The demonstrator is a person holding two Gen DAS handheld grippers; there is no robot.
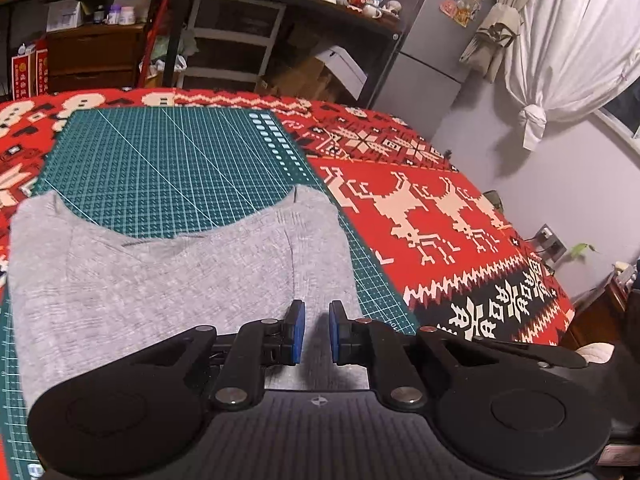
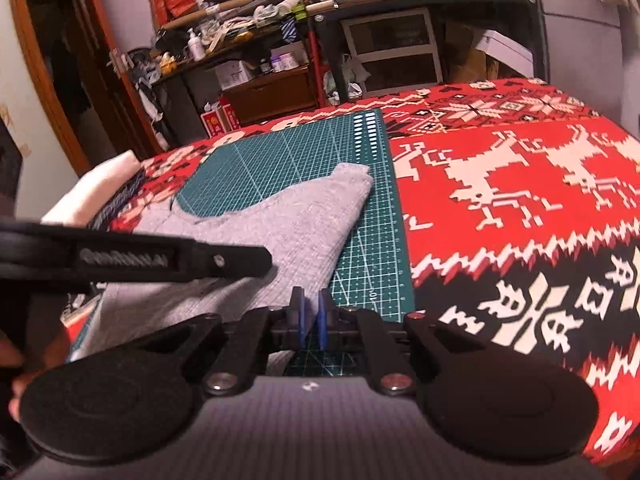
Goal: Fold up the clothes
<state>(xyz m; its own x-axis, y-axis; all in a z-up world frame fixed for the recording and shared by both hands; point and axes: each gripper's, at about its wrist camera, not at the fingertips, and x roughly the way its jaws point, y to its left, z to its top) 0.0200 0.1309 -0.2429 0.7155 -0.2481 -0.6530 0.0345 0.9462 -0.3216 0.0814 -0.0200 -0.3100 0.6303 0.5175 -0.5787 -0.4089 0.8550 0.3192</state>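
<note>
A grey knit garment [image 1: 180,280] lies flat on a green cutting mat [image 1: 168,160], its neckline curving toward the far side. My left gripper [image 1: 317,312] hovers over the garment's near right part, open, with only cloth showing below the gap. In the right wrist view the same garment [image 2: 296,220] runs diagonally across the mat [image 2: 368,248]. My right gripper [image 2: 311,304] sits at the garment's near right edge, its blue pads a narrow gap apart, and no cloth is visibly pinched. The left gripper [image 2: 264,264] crosses that view from the left, low over the garment.
A red patterned blanket [image 1: 460,240] covers the surface under and to the right of the mat. Folded white cloth [image 2: 108,184] lies at the far left. Cluttered shelves [image 2: 260,40], a fridge [image 1: 440,40] and a curtain [image 1: 568,40] stand behind. A hand [image 2: 16,360] shows at the left edge.
</note>
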